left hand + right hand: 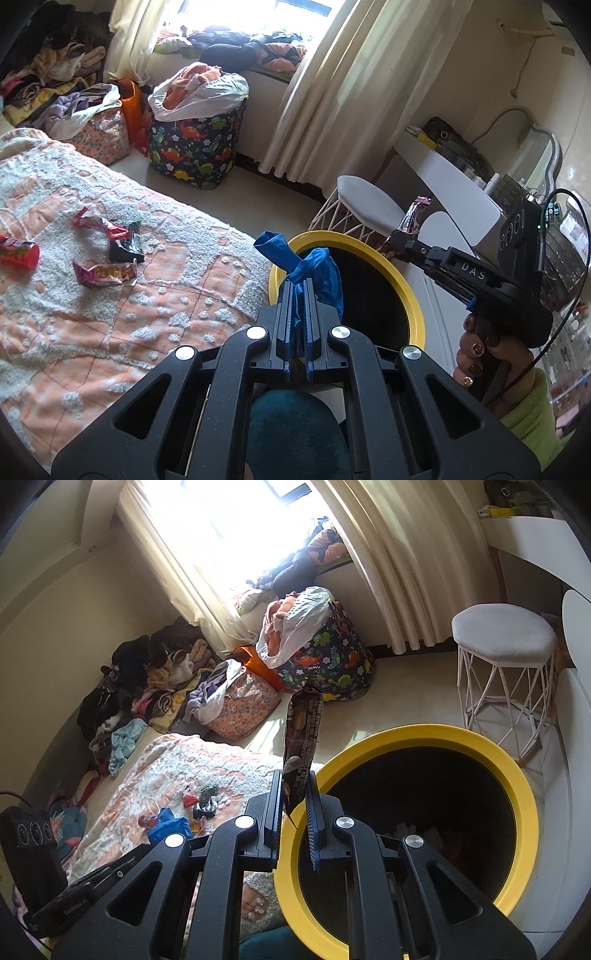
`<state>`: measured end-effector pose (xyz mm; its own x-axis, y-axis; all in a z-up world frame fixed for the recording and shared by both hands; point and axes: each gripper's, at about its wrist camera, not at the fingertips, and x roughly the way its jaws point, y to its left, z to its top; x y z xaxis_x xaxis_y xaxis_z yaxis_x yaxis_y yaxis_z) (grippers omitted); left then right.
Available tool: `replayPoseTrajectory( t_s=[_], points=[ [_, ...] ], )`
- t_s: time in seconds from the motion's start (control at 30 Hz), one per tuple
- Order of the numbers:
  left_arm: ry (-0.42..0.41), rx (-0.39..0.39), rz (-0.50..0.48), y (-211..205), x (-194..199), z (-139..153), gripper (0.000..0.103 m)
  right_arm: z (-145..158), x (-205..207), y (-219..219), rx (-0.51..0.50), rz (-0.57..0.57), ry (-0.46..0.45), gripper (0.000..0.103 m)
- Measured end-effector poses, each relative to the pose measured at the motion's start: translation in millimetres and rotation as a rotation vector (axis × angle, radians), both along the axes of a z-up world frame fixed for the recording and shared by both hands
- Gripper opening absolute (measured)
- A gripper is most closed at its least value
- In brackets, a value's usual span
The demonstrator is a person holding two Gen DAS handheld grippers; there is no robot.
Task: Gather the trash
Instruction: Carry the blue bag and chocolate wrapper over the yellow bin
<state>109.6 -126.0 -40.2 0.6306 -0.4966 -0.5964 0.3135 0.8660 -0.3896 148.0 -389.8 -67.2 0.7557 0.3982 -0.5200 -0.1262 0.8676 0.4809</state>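
Note:
My left gripper [299, 295] is shut on a crumpled blue plastic piece [319, 269], held at the near rim of a yellow-rimmed black bin [373, 254]. My right gripper [295, 790] is shut on a dark snack wrapper [303, 734] that stands upright just left of the bin's rim [517, 775]. In the left wrist view that wrapper [413, 218] shows above the bin's far side. Several wrappers [107, 273] and a red packet [18, 254] lie on the peach bedspread [110, 332]. The blue piece [170, 827] also shows over the bed.
A white wire stool [506, 635] stands behind the bin, beside a white desk [454, 173]. A dinosaur-print basket [195, 147] full of laundry and a floral bag [103, 136] sit under the curtained window. Clothes are piled at the bed's far end [147, 686].

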Motion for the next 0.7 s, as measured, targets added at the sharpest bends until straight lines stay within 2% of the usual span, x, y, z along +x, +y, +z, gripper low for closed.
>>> replayPoseTrajectory(
  t_s=[0.7],
  points=[
    [0.019,0.033,-0.112,-46.7,3.8,-21.8,0.002,-23.7,4.0,-37.3,0.012,-0.116,0.066,0.012]
  ],
)
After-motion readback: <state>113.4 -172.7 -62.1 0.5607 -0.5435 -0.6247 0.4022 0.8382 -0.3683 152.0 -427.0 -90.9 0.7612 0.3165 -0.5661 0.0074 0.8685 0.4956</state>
